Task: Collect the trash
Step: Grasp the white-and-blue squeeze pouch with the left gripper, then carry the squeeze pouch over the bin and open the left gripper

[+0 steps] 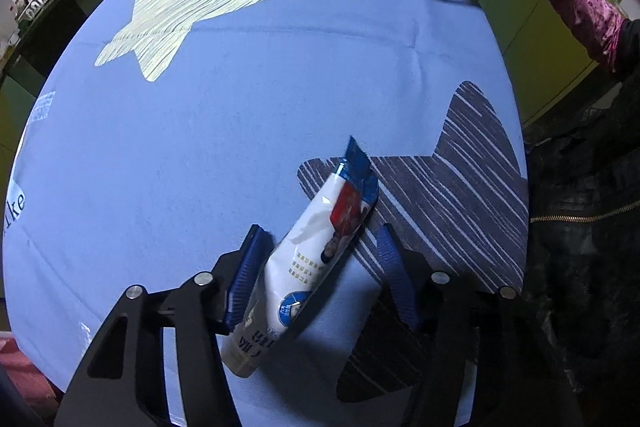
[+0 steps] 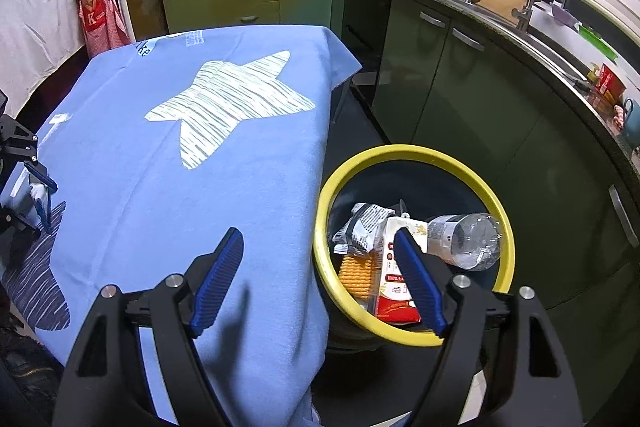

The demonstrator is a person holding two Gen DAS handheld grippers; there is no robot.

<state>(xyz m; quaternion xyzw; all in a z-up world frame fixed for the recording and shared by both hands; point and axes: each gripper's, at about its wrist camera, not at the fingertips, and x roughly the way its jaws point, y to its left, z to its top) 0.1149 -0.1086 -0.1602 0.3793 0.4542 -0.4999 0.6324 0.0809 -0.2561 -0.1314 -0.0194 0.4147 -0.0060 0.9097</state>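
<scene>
One white-and-blue packet (image 1: 316, 259) is seen only from the left wrist, lying on the blue cloth (image 1: 224, 155) of the worktop, between the jaws of the left gripper (image 1: 320, 267); the left pad looks to touch it, the right stands clear, so nothing is clenched. Its print cannot be read. From the right wrist, the yellow-rimmed bin (image 2: 400, 151) is shown holding one bottle (image 2: 468, 239), one carton (image 2: 390, 275) and two wrappers. The right gripper (image 2: 320, 279) hangs released, empty.
</scene>
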